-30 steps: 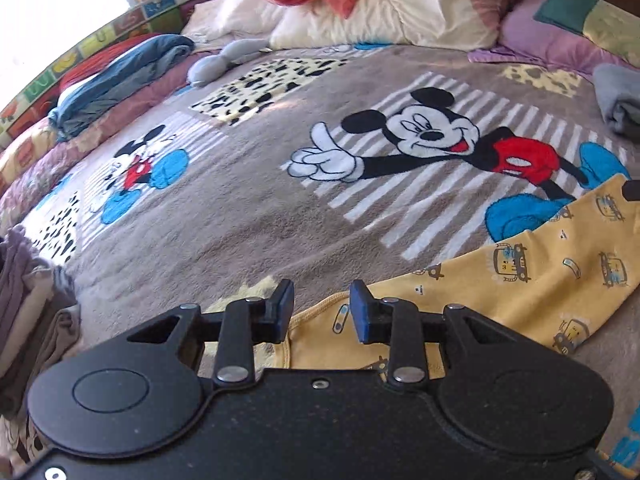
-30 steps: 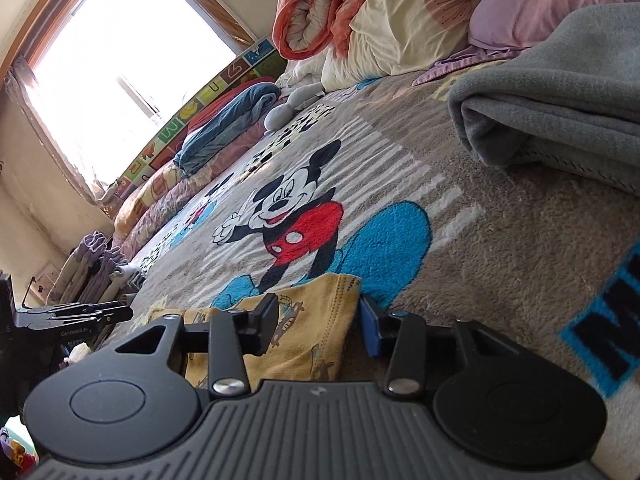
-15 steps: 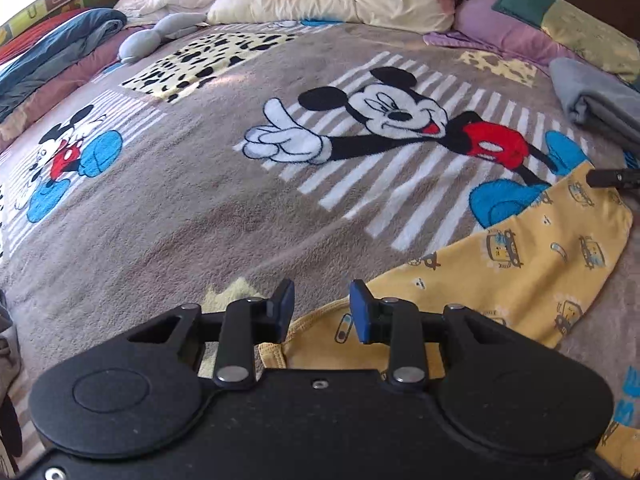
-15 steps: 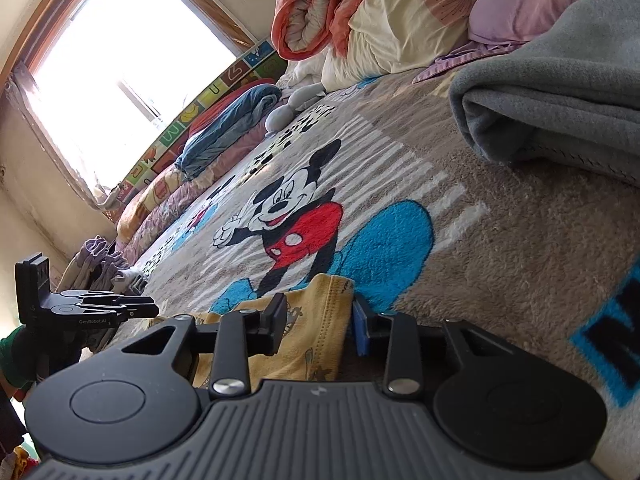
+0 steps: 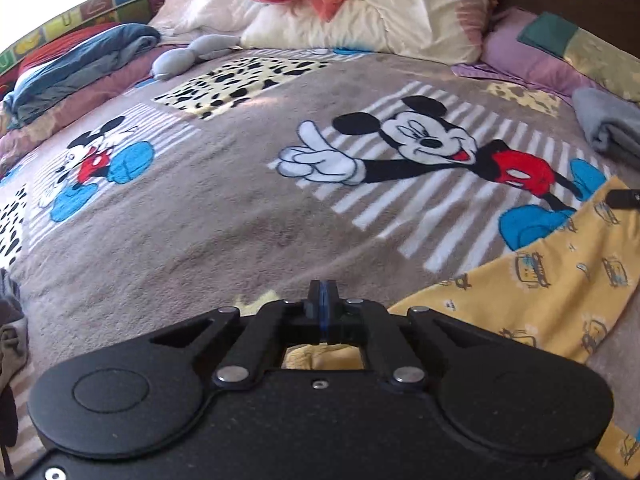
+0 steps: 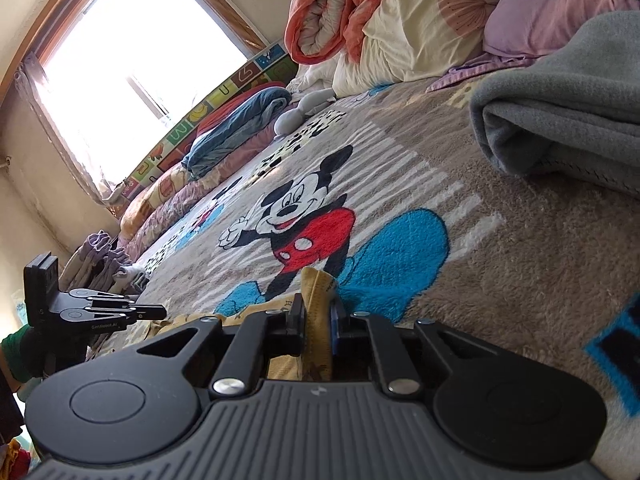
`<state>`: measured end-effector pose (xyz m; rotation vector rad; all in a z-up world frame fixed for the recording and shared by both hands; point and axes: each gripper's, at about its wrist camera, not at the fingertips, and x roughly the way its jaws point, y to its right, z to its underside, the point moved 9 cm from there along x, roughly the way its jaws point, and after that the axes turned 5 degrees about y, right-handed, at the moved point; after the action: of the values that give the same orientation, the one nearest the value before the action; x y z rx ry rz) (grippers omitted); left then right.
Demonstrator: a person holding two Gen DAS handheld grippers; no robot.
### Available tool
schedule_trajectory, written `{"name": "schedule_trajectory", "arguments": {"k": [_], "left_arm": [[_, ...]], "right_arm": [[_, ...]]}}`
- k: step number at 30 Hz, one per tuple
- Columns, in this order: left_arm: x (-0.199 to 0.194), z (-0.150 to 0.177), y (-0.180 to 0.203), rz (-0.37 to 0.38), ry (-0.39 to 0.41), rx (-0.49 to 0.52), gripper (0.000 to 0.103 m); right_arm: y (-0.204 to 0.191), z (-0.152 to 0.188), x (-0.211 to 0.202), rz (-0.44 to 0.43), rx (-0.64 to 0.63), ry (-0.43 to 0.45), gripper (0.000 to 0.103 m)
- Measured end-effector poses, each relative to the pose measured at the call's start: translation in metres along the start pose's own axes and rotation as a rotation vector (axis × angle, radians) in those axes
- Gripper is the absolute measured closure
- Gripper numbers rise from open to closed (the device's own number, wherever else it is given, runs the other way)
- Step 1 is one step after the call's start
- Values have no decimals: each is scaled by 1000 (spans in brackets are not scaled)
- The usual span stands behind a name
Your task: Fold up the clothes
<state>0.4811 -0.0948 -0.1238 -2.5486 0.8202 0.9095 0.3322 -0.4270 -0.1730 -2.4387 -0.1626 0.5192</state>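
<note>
My left gripper [image 5: 322, 298] has its jaws pressed right together. There's yellow cloth showing in the gap just behind them, but I honestly can't tell if any of it is caught between the pads. The right gripper [image 6: 316, 312] is closing on a bunched-up edge of the yellow garment [image 6: 318, 300], with the fabric standing up between the jaws and the pads squeezing it.

The garment [image 5: 560, 280] itself, printed with little cars, lies stretched across the near right part of the cartoon mouse blanket [image 5: 200, 220], one end at each gripper. A folded grey blanket [image 6: 568, 120] sits further out on the right, pillows [image 5: 380, 20] are piled at the head, and a heap of clothes [image 6: 104, 260] waits off the left edge.
</note>
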Motion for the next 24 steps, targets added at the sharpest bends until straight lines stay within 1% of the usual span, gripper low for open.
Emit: {"name": "schedule_trajectory", "arguments": {"k": [2,4,5,6,7,10,12,14,16,18,19,22,24], "left_arm": [[2,4,1,28,-23,-12,103],[0,4,0,38,-30,-17,102],[-3,3,0,57,-36,-12,96],[-5,2,2,77,-40,8,87],[-6,1,6,92,-50,44,87],[-1,5,20,141,-114,191,87],[7,6,19,149,-161,242,87],[15,9,17,178,-216,244,87],[16,10,18,210,-251,246,87],[14,7,18,241,-263,223,86],[15,6,19,245,-267,232,84],[20,11,26,242,-307,268,84],[22,11,28,238,-319,269,84]], "right_arm": [[2,-1,2,5,2,-3,90],[2,0,4,3,4,-19,90],[2,1,5,3,5,-23,90],[2,2,5,5,6,-26,90],[2,2,5,6,8,-29,90],[3,3,5,5,15,-34,90],[4,3,6,6,20,-37,90],[4,4,7,12,18,-40,90],[4,5,8,17,15,-43,89],[5,6,9,16,20,-44,89],[5,6,9,14,22,-45,89],[5,6,10,10,29,-46,89],[6,6,10,8,34,-48,89]]}}
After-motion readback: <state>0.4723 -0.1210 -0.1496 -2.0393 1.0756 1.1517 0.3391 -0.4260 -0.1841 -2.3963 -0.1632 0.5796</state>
